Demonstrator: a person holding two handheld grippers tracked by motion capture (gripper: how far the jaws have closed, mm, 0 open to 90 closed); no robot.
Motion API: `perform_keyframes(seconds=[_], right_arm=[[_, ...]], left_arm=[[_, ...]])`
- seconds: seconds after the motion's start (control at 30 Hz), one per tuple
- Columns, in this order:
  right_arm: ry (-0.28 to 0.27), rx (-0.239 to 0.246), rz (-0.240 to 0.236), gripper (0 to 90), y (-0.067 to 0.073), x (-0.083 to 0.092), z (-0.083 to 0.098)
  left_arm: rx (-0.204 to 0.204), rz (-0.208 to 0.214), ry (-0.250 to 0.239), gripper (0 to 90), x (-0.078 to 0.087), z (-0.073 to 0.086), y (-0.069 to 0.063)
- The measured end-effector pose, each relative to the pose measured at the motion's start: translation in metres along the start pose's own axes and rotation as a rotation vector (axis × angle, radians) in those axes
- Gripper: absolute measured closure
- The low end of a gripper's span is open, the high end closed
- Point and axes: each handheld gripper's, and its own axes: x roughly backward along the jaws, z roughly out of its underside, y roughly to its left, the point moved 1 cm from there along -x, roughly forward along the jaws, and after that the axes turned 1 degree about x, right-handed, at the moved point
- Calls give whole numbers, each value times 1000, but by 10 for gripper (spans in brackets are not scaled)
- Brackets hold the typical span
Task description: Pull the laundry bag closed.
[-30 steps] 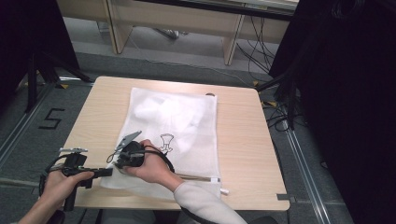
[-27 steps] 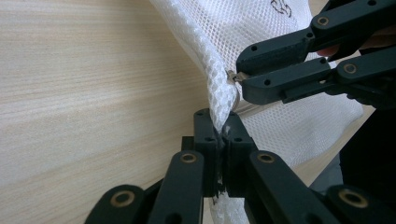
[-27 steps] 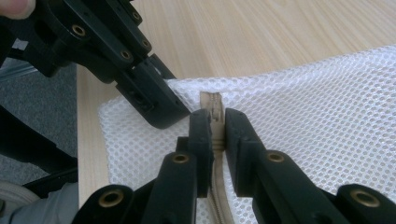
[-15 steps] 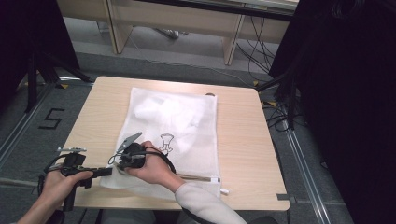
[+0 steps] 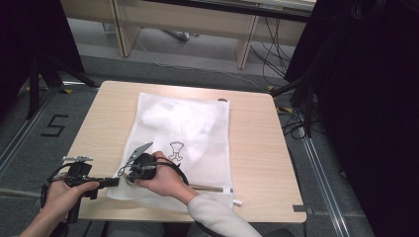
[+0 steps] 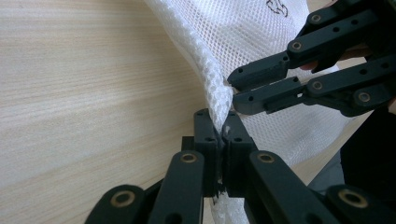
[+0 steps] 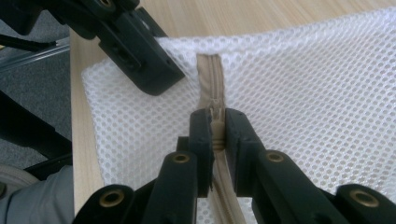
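Note:
A white mesh laundry bag (image 5: 184, 133) lies flat on the wooden table (image 5: 257, 143), with white cloth inside and a small black print on it. A beige zipper (image 7: 211, 77) runs along the bag's near edge. My left gripper (image 5: 112, 182) is shut on the bag's near left corner, and in the left gripper view the mesh edge (image 6: 215, 88) rises from between its jaws (image 6: 223, 128). My right gripper (image 5: 129, 177) sits just right of it, shut on the zipper pull (image 7: 216, 122) close to the zipper's left end. The right gripper (image 6: 236, 93) also shows in the left gripper view.
Grey floor with a painted "5" (image 5: 53, 125) lies left of the table. A wooden bench's legs (image 5: 244, 47) and loose cables (image 5: 276, 59) stand beyond the far edge. Black curtains (image 5: 365, 113) hang at the right. Bare tabletop lies on both sides of the bag.
Both grippers keep their hold at the bag's near left corner. The right hand has shifted very slightly; nothing else differs.

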Motion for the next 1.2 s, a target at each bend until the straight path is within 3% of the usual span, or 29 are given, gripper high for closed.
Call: perform_keyframes(seconds=[0.1, 0.2, 0.27, 0.33, 0.43, 0.5, 0.53, 0.73, 1.2], right_arm=[[-9, 17, -2, 826, -2, 1, 2], [3, -2, -3, 826, 0, 2, 2], [-2, 3, -5, 826, -1, 1, 2], [6, 2, -6, 826, 0, 1, 3], [21, 17, -4, 826, 0, -2, 5], [22, 9, -2, 826, 0, -4, 8], [29, -3, -6, 826, 0, -3, 8], [38, 19, 3, 826, -2, -1, 8], [51, 16, -5, 826, -1, 1, 12]], left_arm=[[-1, 11, 16, 862, 0, 0, 0], [-44, -5, 39, 862, 2, -1, 0], [-51, -21, 30, 862, 1, 0, 0], [-30, -14, 28, 861, -1, 0, -1], [-51, -20, 45, 862, 2, -1, 0], [-32, -28, 13, 861, 0, 0, -1], [-36, -22, 32, 862, 0, -1, -1], [-50, -38, 34, 862, 0, -1, -3], [-61, -58, 33, 862, 0, -1, -3]])
